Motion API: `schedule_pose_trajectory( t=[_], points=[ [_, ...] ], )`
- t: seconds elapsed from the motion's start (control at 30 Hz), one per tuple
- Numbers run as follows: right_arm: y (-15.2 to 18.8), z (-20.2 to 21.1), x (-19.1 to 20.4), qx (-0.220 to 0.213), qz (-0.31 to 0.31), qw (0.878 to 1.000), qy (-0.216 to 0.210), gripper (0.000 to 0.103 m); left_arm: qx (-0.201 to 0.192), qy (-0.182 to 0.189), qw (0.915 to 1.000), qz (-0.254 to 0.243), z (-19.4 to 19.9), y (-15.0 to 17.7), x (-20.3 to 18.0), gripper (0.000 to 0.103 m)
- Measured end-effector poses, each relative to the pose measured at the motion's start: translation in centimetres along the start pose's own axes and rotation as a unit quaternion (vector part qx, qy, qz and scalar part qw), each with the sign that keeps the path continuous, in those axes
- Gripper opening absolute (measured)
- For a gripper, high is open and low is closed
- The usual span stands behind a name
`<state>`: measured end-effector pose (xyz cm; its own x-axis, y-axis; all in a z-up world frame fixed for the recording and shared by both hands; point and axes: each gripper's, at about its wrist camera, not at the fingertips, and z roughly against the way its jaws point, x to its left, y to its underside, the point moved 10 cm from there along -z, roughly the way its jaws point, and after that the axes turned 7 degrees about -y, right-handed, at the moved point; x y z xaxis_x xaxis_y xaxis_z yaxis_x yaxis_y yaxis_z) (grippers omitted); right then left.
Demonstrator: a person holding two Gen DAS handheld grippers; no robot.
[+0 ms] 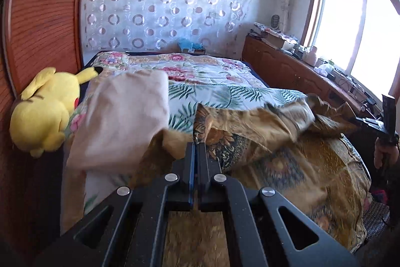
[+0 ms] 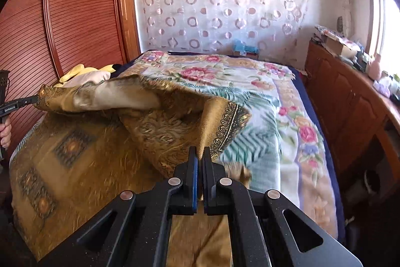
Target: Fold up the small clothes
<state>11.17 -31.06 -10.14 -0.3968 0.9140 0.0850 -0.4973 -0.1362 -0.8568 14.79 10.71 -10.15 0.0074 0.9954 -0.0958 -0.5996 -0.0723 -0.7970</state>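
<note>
A golden-brown patterned cloth (image 1: 275,121) (image 2: 162,129) lies over the near part of the bed, one edge lifted and stretched in the air between both grippers. My left gripper (image 1: 199,145) is shut on a corner of that edge; in the right wrist view it shows at the far left (image 2: 35,99), gripping the cloth. My right gripper (image 2: 199,150) is shut on the other corner and shows at the right edge of the left wrist view (image 1: 355,121), with a hand below it. More cloth hangs under both grippers. The picture is blurred around the raised edge.
A folded pale pink garment (image 1: 125,116) (image 2: 87,78) and a yellow plush toy (image 1: 47,114) lie at the bed's left side. A floral blanket (image 1: 200,71) (image 2: 250,81) covers the bed. A wooden wardrobe (image 2: 75,4) stands left, a cluttered low cabinet (image 2: 350,104) right.
</note>
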Motion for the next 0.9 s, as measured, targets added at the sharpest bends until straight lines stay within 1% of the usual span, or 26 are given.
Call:
schedule_pose_trajectory(
  t=[0.1,0.2,0.3,0.4,0.53,0.63,0.73,0.8,0.87,0.9],
  points=[
    [3.1,2.1,-0.1,0.002,-0.023,1.0,-0.003,0.002,0.008,-0.002,0.9996,0.025,1.6,2.8,1.2,0.002],
    [6.2,4.2,-0.3,0.003,-0.042,0.999,-0.007,0.002,0.008,-0.01,0.9995,0.03,3.1,4.9,1.9,0.002],
    [7.6,5.7,-0.4,0.005,-0.059,0.998,-0.011,0.002,0.006,-0.014,0.9994,0.031,4.6,6.0,1.9,0.002],
    [7.8,7.4,1.0,0.007,-0.056,0.998,-0.016,0.002,0.001,-0.011,0.9995,0.03,6.1,6.5,1.5,0.002],
    [8.0,8.8,1.9,0.03,-0.02,0.999,-0.01,0.002,-0.012,-0.005,0.9992,0.037,8.3,6.8,1.4,0.002],
    [8.2,8.7,2.3,0.045,-0.016,0.999,-0.012,0.002,-0.003,-0.018,0.9995,0.025,8.1,7.5,1.3,0.002],
    [8.5,7.6,2.2,0.055,-0.018,0.998,-0.005,0.002,0.011,-0.043,0.9989,0.017,7.1,8.1,1.8,0.002],
    [8.5,6.9,2.0,0.06,-0.025,0.998,-0.002,0.003,0.017,-0.045,0.9986,0.022,6.8,8.1,2.2,0.002],
    [8.6,7.1,2.1,0.061,-0.029,0.998,-0.002,0.003,0.013,-0.052,0.9984,0.019,7.1,7.8,2.4,0.011],
    [8.4,7.2,2.1,0.061,-0.028,0.998,0.001,0.003,0.011,-0.056,0.9982,0.017,7.2,7.6,2.6,0.021]
  ],
)
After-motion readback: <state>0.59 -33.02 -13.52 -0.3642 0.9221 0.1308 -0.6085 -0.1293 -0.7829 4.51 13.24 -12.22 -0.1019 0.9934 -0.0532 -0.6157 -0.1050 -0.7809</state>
